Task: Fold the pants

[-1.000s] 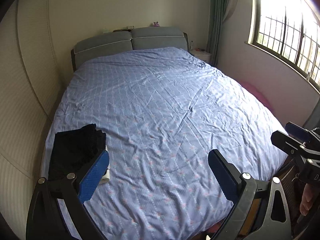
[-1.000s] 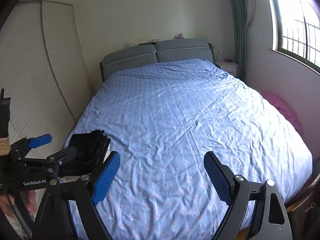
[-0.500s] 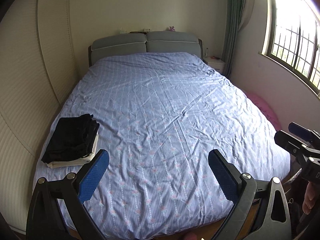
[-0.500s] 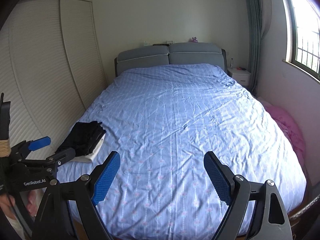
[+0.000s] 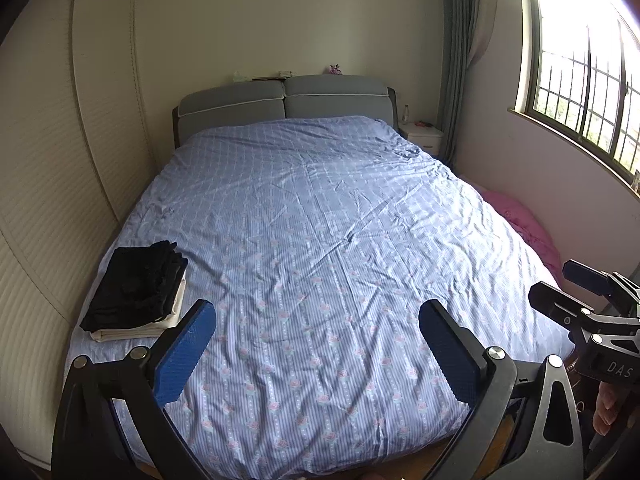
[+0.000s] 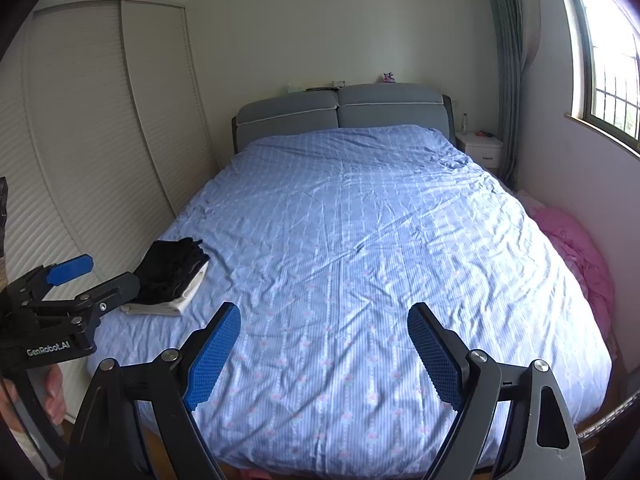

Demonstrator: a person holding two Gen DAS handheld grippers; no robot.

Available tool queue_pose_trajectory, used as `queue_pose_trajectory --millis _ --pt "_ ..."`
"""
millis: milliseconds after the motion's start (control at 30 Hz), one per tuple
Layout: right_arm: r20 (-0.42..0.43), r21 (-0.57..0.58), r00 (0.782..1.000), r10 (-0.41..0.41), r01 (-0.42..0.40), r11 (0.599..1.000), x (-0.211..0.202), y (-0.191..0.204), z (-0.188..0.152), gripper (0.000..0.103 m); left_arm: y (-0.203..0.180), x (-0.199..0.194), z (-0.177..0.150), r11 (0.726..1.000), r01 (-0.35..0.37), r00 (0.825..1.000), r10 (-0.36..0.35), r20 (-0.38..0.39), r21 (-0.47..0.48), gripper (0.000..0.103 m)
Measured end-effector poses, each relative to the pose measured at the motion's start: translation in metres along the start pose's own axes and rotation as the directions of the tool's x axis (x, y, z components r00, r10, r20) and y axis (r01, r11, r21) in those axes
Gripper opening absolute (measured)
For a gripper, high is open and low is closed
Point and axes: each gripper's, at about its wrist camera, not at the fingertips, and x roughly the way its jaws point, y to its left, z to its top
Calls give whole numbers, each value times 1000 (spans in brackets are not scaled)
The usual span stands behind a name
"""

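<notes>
At the far left a pale louvred wardrobe [image 5: 52, 184] runs along the bedside, and just beside it, on the near left corner of the bed's blue rose-print duvet [image 5: 328, 248], we find the task's thing: black pants [image 5: 138, 286] folded into a compact stack on top of a cream folded garment [image 5: 160, 322], neither touched by any tool. Next comes our left gripper [image 5: 318, 344], jaws spread wide with nothing between the blue pads, hanging over the foot of the bed and well apart from the stack. Beside it our right gripper [image 6: 324, 350] stands the same way, wide apart and empty, aimed at the bare middle of the duvet. Further right a heap of pink bedding [image 6: 576, 252] lies between bed and wall under the barred window [image 5: 588, 92]. We judge the folding done, since the pants lie squared and set aside; whether another pair waits we cannot tell, for no unfolded clothing shows on the bed
</notes>
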Motion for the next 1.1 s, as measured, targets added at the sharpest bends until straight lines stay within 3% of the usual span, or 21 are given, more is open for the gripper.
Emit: queue_pose_trajectory --millis 167,400,1100 --pt "2 2 1000 -1 1 1000 -6 -8 -4 86 -9 -3 1 999 34 999 -34 11 15 103" --pt "15 4 1000 4 -4 1000 -11 -12 -5 86 -15 -5 2 1000 7 1000 -7 17 13 103" --pt "39 4 999 -19 19 1000 -17 -17 -7 86 -13 -7 4 999 29 1000 -29 9 -14 103"
